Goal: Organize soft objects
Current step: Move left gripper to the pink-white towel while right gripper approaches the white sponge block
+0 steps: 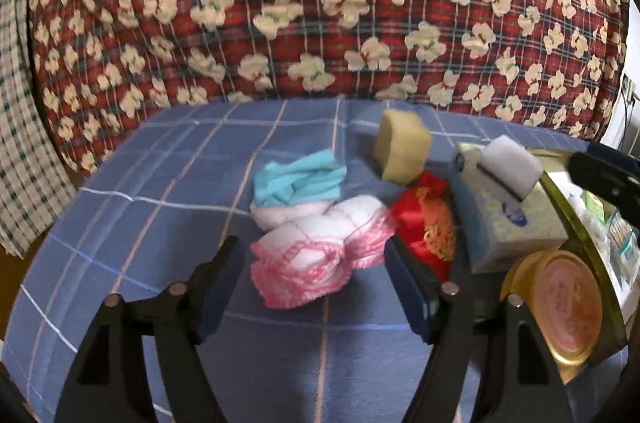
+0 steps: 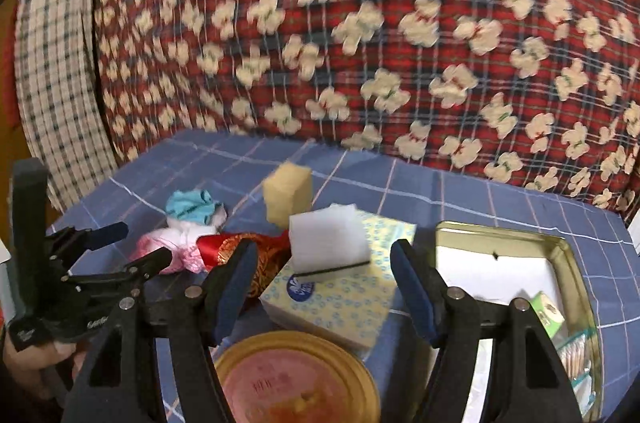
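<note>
On the blue checked sheet lies a pink-and-white crocheted cloth. It sits between the fingertips of my left gripper, which is open, with no pad pressing on it. Behind it are a turquoise cloth, a yellow sponge and a red satin pouch. My right gripper is open too, its fingers either side of a white foam block that rests on a patterned tissue box, touching neither. The right wrist view also shows the left gripper over the pink cloth.
A round gold tin stands near the front. An open rectangular gold tin with small packets lies on the right. A red floral quilt rises like a wall behind the sheet. A checked cloth hangs on the left.
</note>
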